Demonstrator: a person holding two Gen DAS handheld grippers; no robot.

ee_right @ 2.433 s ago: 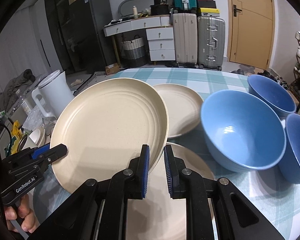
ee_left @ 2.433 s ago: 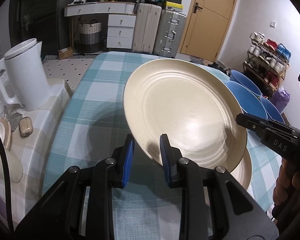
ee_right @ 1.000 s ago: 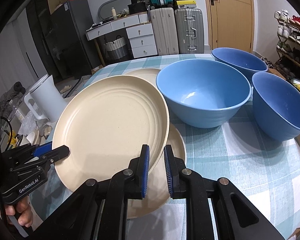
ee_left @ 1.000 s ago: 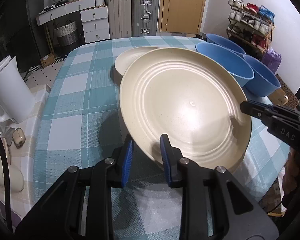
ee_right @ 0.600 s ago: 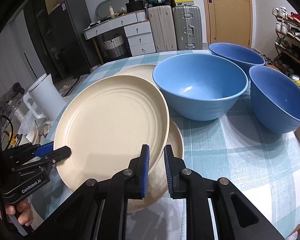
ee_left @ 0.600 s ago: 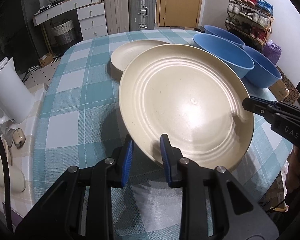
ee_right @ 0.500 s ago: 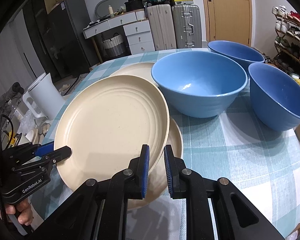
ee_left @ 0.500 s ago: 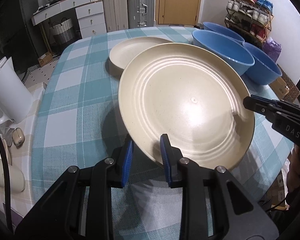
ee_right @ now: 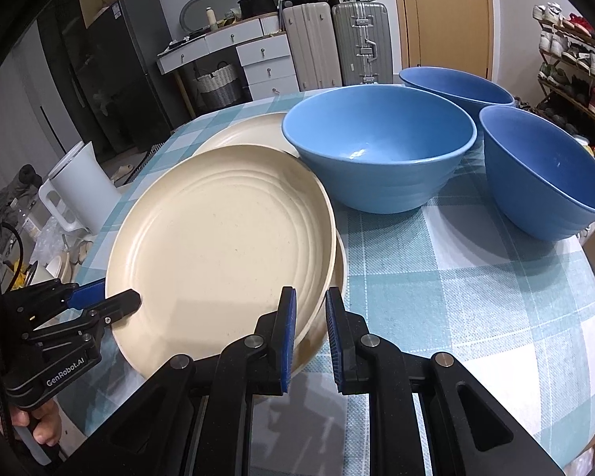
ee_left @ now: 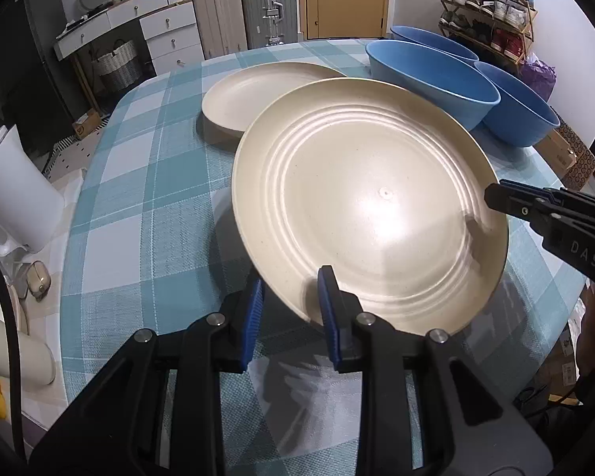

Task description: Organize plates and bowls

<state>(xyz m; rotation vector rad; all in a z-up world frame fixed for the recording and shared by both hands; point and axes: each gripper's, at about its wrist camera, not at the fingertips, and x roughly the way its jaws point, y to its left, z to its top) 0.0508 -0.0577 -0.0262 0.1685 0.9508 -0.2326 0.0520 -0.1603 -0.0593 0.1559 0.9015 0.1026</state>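
Note:
Both grippers hold one large cream plate (ee_left: 369,206) (ee_right: 222,246) by opposite rims, tilted just above the table. My left gripper (ee_left: 289,297) is shut on its near rim; it shows from the side in the right wrist view (ee_right: 115,301). My right gripper (ee_right: 307,317) is shut on the other rim; it shows in the left wrist view (ee_left: 496,202). A second cream plate (ee_right: 339,261) lies directly beneath, mostly hidden. A third cream plate (ee_left: 258,91) lies further back. Three blue bowls (ee_right: 377,146) (ee_right: 543,174) (ee_right: 456,83) stand at the right.
The round table has a teal checked cloth (ee_left: 139,198). A white kettle (ee_left: 12,194) and small items sit on a side surface at the left. Suitcases (ee_left: 265,4), drawers and a shoe rack (ee_left: 492,12) stand beyond the table.
The held plate has come lower and flatter over the plate beneath it. The view has tipped down, so the bowls and back plate appear higher in frame.

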